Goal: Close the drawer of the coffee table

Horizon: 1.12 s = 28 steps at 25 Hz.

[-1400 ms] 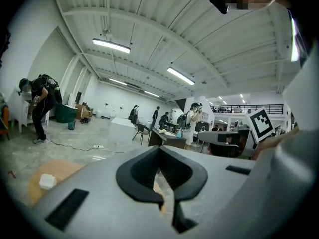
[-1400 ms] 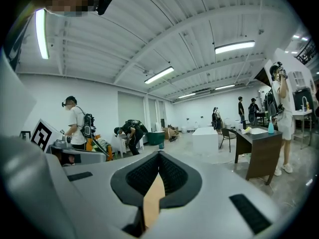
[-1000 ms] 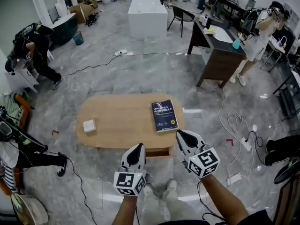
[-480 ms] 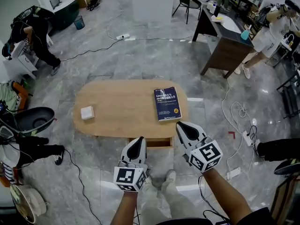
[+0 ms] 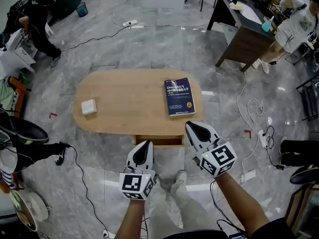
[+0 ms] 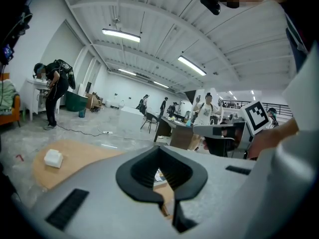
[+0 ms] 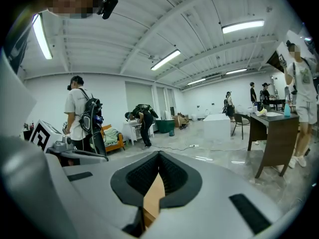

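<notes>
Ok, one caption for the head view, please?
Left gripper and right gripper, both shut, hover before the slightly open drawer of the coffee table.

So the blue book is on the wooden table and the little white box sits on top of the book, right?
No. The white box sits on the bare wooden table, near its left end, apart from the blue book near the right end. The head view shows this.

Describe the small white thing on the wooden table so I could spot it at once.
On the grey marble floor stands an oval wooden coffee table. Near its left end in the head view lies a small white square block. The only other thing on top, a dark blue book, is larger and sits toward the right end.
</notes>
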{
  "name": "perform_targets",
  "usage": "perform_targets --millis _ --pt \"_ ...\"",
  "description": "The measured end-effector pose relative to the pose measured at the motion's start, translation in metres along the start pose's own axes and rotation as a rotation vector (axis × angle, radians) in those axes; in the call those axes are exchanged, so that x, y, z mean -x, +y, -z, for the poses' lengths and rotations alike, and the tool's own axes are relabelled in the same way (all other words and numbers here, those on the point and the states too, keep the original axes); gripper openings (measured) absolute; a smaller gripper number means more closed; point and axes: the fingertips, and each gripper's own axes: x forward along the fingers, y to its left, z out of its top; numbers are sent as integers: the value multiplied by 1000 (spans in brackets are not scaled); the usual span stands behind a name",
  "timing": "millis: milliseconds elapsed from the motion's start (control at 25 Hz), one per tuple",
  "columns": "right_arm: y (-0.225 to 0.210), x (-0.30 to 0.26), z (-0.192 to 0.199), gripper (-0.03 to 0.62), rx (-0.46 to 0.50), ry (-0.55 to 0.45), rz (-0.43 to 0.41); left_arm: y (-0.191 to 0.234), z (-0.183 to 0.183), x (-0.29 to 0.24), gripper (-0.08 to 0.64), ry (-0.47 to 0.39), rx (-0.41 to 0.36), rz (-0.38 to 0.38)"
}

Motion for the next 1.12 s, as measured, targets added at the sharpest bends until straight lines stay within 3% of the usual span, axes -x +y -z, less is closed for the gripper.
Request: perform_targets --millis 400,1120 --pt "-14 -8 35 11 -52 6 42 7 45 -4 3 29 39 -13" --pt "-18 -19 109 11 -78 67 32 8 113 -9 3 76 59 4"
